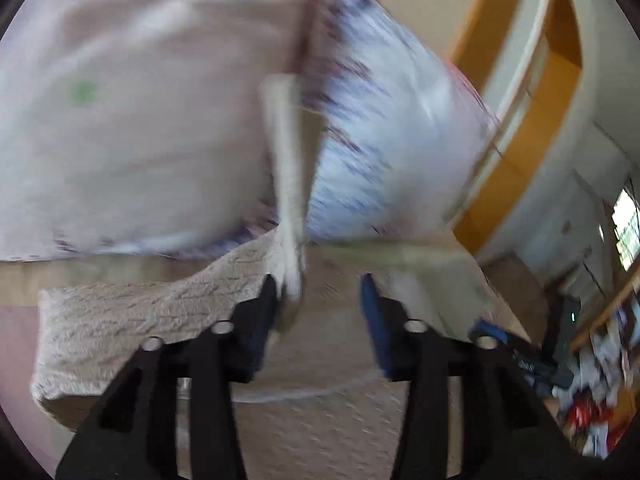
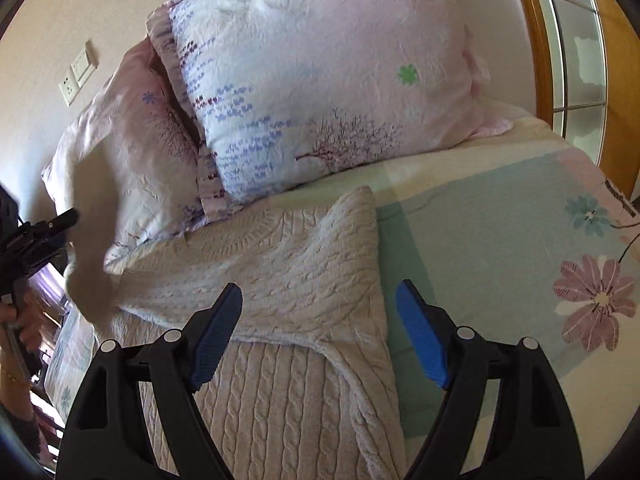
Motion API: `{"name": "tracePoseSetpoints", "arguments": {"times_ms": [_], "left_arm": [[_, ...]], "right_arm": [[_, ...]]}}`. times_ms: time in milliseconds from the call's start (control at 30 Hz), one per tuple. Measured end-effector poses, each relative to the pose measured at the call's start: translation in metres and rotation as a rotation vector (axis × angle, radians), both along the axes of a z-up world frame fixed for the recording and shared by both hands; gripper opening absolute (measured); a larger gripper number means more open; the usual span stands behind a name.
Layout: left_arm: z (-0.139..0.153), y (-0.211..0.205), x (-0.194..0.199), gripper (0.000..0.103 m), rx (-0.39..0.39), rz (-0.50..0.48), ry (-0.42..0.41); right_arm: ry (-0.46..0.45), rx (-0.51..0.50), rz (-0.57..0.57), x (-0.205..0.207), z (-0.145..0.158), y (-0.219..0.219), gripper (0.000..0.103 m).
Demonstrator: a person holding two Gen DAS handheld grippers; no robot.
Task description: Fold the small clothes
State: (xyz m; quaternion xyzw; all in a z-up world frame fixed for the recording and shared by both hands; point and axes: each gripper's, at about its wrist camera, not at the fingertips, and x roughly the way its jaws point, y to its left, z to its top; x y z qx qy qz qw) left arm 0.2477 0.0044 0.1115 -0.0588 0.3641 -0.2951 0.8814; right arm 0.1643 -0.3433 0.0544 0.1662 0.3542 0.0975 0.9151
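No readable text anywhere; the left wrist view is perhaps too blurred.

home bedroom: bed [image 2: 500,200] with floral sheet, two pink patterned pillows [image 2: 320,80] against wall, wall switch and socket [image 2: 78,72], wood-framed glass door [image 2: 568,48]
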Motion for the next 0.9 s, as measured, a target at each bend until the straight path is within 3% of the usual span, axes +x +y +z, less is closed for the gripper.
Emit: {"name": "tracePoseSetpoints", "arguments": {"times_ms": [67, 133, 267, 333, 433, 500, 533, 567, 633, 667, 733, 867, 900], "left_arm": [[-0.024, -0.035, -0.011, 0.057, 0.085, -0.074, 0.047], [-0.042, -0.029, -0.030, 0.057, 0.145, -0.068, 0.057], [-0.059, 0.050, -0.077, 0.058, 0.171, 0.100, 0.087], [-0.073, 0.097, -0.109, 0.058, 0.176, 0.207, 0.123], [-0.090, 0.137, -0.150, 0.058, 0.120, 0.277, 0.203], [-0.104, 0.154, -0.174, 0.056, 0.032, 0.295, 0.261], [-0.110, 0.154, -0.186, 0.055, -0.007, 0.299, 0.272], [-0.110, 0.156, -0.202, 0.054, -0.035, 0.306, 0.244], [-0.116, 0.148, -0.220, 0.042, -0.093, 0.274, 0.261], [-0.116, 0.149, -0.233, 0.041, -0.129, 0.254, 0.274], [-0.114, 0.142, -0.256, 0.038, -0.139, 0.242, 0.250], [-0.113, 0.134, -0.273, 0.030, -0.191, 0.203, 0.255], [-0.113, 0.130, -0.271, 0.022, -0.185, 0.201, 0.247]], "right_arm": [[0.037, -0.004, 0.004, -0.008, -0.006, -0.005, 0.081], [0.054, 0.008, 0.008, -0.024, -0.008, -0.016, 0.081], [0.128, 0.096, 0.019, -0.067, -0.025, -0.048, 0.080], [0.170, 0.152, 0.032, -0.086, -0.035, -0.056, 0.071], [0.232, 0.256, 0.083, -0.118, -0.053, -0.056, 0.060], [0.225, 0.286, 0.110, -0.135, -0.054, -0.052, 0.055], [0.232, 0.307, 0.128, -0.143, -0.056, -0.049, 0.048], [0.247, 0.350, 0.155, -0.152, -0.060, -0.046, 0.040], [0.272, 0.419, 0.196, -0.167, -0.067, -0.041, 0.032], [0.277, 0.454, 0.218, -0.177, -0.071, -0.038, 0.024], [0.286, 0.499, 0.247, -0.189, -0.076, -0.033, 0.016], [0.261, 0.538, 0.271, -0.197, -0.077, -0.025, 0.007], [0.243, 0.552, 0.276, -0.196, -0.074, -0.025, 0.007]]}}
